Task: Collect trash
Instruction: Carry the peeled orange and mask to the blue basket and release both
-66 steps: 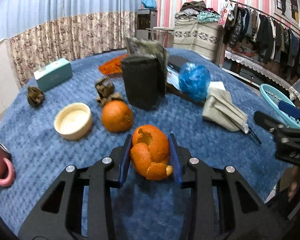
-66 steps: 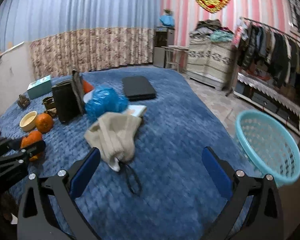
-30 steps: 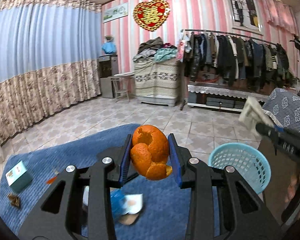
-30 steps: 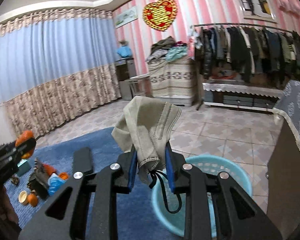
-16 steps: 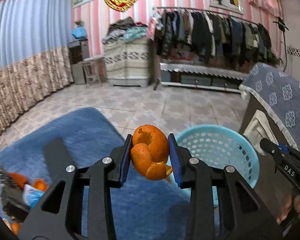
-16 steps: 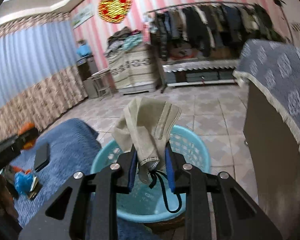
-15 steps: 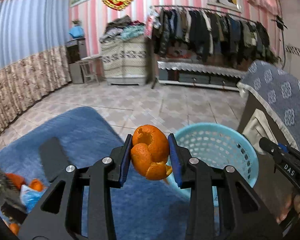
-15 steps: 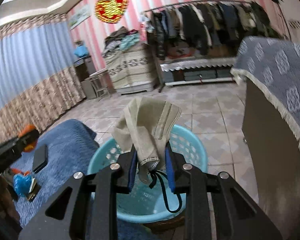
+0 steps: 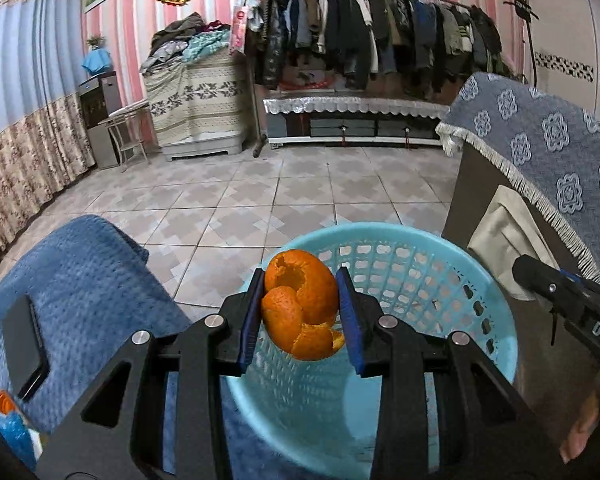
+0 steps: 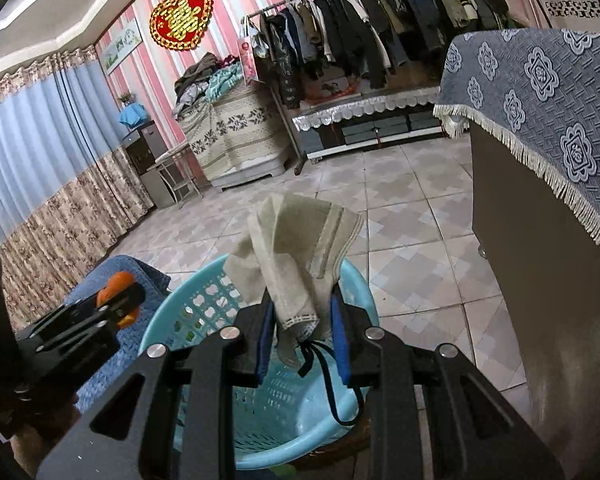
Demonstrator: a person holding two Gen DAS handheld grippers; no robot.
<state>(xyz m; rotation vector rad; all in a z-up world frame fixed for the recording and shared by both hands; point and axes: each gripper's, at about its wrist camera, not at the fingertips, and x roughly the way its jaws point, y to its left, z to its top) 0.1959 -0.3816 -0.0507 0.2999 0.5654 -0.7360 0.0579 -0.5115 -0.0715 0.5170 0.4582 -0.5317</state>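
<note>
Left wrist view shows the left claw (image 9: 300, 312) clamped on an orange peel (image 9: 300, 305), held above the near rim of a light blue basket (image 9: 496, 320), while the right claw's arm at the right edge bears white letters of which only "DAS" can be read. Right wrist view shows the right claw (image 10: 300, 332) pinched on a beige cloth (image 10: 296, 256) with a dangling black cord (image 10: 332, 392), over the same basket beside the blue blanket (image 10: 140, 276).

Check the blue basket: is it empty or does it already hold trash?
Seemingly empty: the basket shows only bare mesh walls in both views; its bottom is partly hidden by the orange peel and the cloth.
</note>
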